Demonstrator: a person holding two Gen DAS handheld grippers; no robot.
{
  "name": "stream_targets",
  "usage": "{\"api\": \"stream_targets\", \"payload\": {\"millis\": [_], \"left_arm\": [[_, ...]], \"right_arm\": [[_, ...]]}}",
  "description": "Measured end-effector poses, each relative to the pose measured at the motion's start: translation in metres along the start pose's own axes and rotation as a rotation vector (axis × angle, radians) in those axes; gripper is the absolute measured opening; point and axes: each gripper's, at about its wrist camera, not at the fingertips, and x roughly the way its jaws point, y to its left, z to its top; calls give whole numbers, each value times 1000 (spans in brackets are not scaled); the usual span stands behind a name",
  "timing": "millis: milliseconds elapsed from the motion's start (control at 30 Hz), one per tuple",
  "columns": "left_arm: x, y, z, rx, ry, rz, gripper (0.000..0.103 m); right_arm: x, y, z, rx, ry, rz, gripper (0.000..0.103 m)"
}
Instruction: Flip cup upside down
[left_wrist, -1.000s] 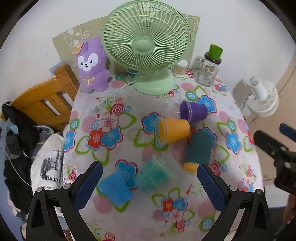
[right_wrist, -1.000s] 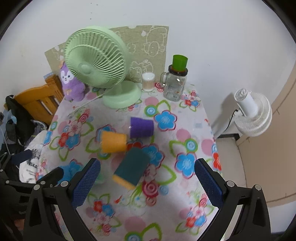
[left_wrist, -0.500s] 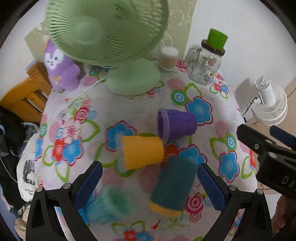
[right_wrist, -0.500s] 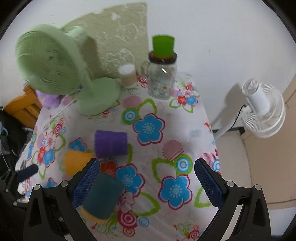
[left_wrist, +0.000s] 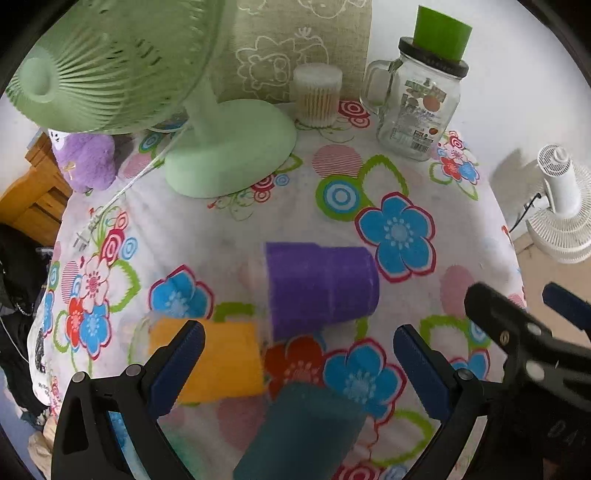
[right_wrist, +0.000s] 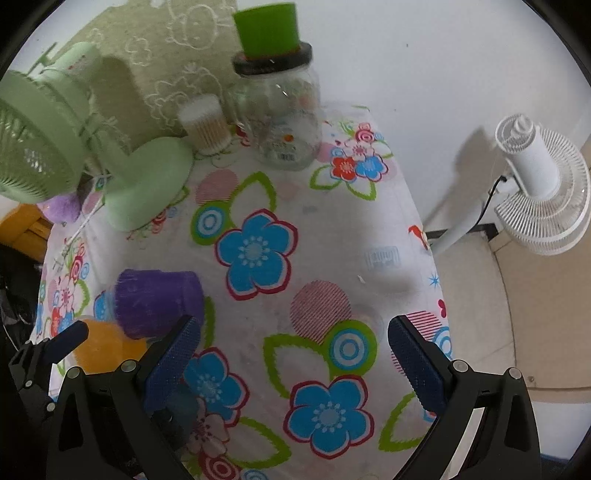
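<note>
Where fingers (left_wrist: 181, 365) overlap, orange cup (left_wrist: 221, 362) half hidden, teal cup (left_wrist: 303, 432) blurred

Purple cup (left_wrist: 320, 288) on its side; orange cup (left_wrist: 218, 362) alongside, likewise

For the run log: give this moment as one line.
stage: approach | left gripper: open, nearing purple cup | right gripper: open, over tablecloth | purple, orange, teal cups: on sides
</note>
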Motion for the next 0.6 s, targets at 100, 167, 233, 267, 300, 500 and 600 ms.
{"api": "stream_targets", "payload": {"millis": [100, 167, 233, 267, 300, 500, 600], "left_arm": [[12, -5, 5, -5, 10, 7, 103], [21, -8, 8, -6, 11, 34, 103], [29, -11, 11, 2, 15, 51, 103], [32, -11, 12, 5, 15, 53, 102], [35, -13, 13, 10, 12, 60, 101], [40, -17, 13, 42, -59, 96, 86], [39, -17, 13, 47, -67, 84, 81]], "right_arm": [[11, -8, 2, 9, 19, 0, 102], [17, -12, 3, 17, 25, 1, 102], [24, -17, 4, 27, 32, 4, 102], [26, -18, 5, 31, 35, 4, 102], [28, -19, 5, 34, 38, 4, 102], [38, -25, 3, 44, 52, 11, 102], [37, -26, 2, 51, 52, 11, 102]]}}
